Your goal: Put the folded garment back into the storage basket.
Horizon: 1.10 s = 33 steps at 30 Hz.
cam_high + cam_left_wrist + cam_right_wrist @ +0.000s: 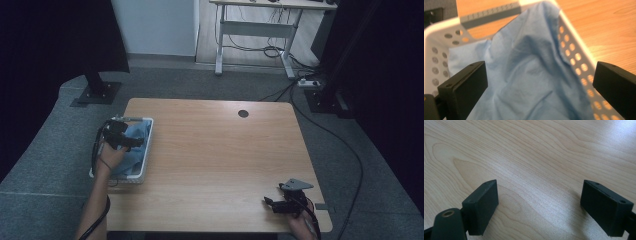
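A white perforated basket (149,150) stands at the left edge of the wooden table (215,155). A crumpled light-blue cloth (139,131) lies inside it and rises against the far wall. My left gripper (136,143) hovers over the basket, held by a hand from below. In the left gripper view its jaws stand wide open (540,72) on either side of the blue cloth (531,67), with the basket wall (574,50) beyond. My right gripper (272,196) rests low at the table's front right corner, open (540,187) over bare wood (536,150).
A small round cable hole (243,113) sits near the table's far edge. Beyond the table are grey carpet, a black stand base (97,92), a white desk frame (255,27) and a power strip (307,83) with cables on the floor.
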Each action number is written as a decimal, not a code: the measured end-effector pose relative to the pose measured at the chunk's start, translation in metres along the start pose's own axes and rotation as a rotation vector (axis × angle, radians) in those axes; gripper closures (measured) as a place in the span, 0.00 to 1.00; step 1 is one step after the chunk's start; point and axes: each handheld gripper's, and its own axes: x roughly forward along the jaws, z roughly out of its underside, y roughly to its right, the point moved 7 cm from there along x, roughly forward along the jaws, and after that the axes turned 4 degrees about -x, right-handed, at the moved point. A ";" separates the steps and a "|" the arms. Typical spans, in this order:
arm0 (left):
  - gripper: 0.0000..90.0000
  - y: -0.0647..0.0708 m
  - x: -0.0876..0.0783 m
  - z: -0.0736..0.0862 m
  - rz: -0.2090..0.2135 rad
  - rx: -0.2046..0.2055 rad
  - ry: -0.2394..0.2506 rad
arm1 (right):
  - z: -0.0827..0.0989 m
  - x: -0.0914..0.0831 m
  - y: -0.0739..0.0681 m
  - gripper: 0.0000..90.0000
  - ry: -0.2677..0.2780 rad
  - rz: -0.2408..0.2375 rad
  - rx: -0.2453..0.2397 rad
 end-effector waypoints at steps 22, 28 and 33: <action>0.00 0.056 -0.023 -0.020 0.076 0.097 0.039 | 0.000 0.000 0.000 0.16 0.000 -0.001 -0.001; 0.00 0.074 -0.027 -0.020 0.098 0.130 0.048 | 0.000 0.000 0.000 0.16 0.000 -0.001 -0.001; 0.00 0.091 -0.031 -0.019 0.123 0.155 0.065 | 0.000 0.000 0.000 0.16 0.000 -0.001 -0.002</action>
